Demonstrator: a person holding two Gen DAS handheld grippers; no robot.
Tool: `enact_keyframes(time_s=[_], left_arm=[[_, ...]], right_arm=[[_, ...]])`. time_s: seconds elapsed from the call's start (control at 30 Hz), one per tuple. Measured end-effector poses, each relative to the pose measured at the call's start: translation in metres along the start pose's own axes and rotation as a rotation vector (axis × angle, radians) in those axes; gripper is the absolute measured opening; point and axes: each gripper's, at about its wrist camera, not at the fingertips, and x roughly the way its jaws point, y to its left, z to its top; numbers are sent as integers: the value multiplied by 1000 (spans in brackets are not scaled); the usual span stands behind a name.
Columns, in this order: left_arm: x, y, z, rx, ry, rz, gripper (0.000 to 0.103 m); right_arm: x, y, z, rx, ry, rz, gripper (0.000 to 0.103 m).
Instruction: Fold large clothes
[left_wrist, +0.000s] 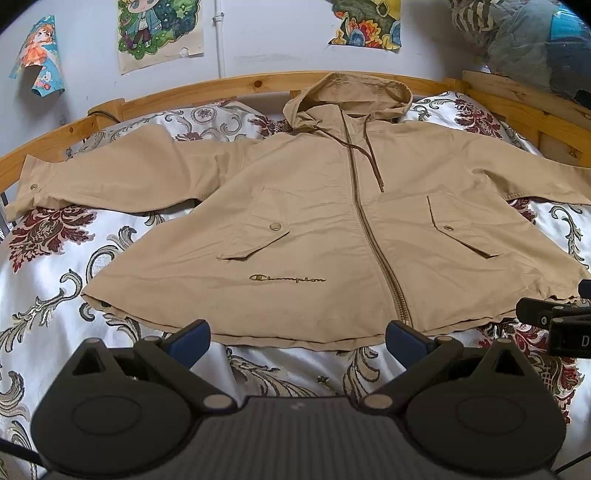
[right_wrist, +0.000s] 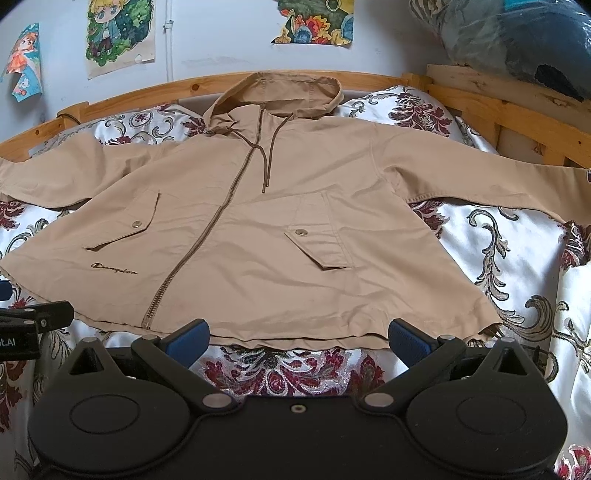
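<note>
Start of the fold, as judged: the tan hooded jacket (left_wrist: 332, 229) lies spread flat, front up and zipped, on the patterned bedspread (left_wrist: 51, 302), hood at the far end against the wooden bed frame (left_wrist: 229, 83), both sleeves stretched out to the sides. No fold is visible in it yet. Left gripper (left_wrist: 297, 341) hangs just short of the near hem, jaws wide apart, nothing between the blue pads (left_wrist: 192, 345); the hem runs straight ahead of it and the zipper (left_wrist: 369, 229) foot sits ahead and slightly right. Right gripper (right_wrist: 297, 341) is likewise spread apart and empty, just short of the hem, with the zipper foot ahead to its left and the right-hand hem corner ahead to its right. Each gripper shows at the edge of the other's view, so they sit side by side near the hem. Next move, as a judgement: each gripper needs to travel outward to a sleeve or side edge, close on a single layer of cloth, and carry it across toward the zipper line without dragging the body. Readable writing: "Champion" embroidered script with logo (left_wrist: 288, 279) on the lower front, ahead and left of the left gripper. Letters on the neighbouring gripper body are only partly legible.
</note>
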Motion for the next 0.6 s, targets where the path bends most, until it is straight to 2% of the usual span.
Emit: enact_keyframes(time_s=[0.37,0.6], left_arm=[[0,0,0,5,0,0,102],[2,-3,0,21,7,9,102]], right_arm=[[0,0,0,1,1,0,102],[0,-1,1,7,-8,-35,102]])
